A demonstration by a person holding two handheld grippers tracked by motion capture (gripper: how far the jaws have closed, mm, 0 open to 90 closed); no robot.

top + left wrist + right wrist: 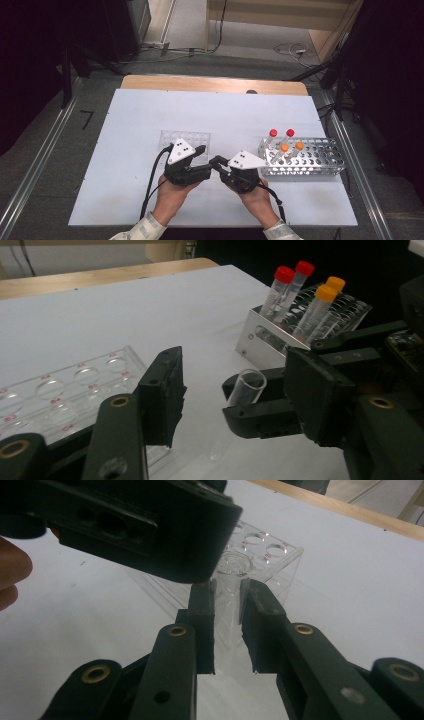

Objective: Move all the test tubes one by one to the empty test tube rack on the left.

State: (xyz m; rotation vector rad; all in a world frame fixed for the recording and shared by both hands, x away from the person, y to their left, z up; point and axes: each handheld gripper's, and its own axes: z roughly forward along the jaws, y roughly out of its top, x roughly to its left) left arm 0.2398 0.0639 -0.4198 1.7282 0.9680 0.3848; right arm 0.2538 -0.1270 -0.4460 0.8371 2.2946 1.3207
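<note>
A clear, uncapped tube is pinched between the jaws of my right gripper, which is shut on it. The tube's open rim points away from the right gripper's camera. In the high view the two grippers meet tip to tip near the table's front centre, the right gripper pointing left. My left gripper faces it with its jaws apart. In the left gripper view the tube sits between the jaws of that gripper, with a gap to the left fingertip.
A clear plastic rack with round wells lies just behind the left gripper. A metal rack at the right holds red-capped tubes and orange-capped tubes. Bare white tabletop lies beyond, and the wooden edge runs along the far side.
</note>
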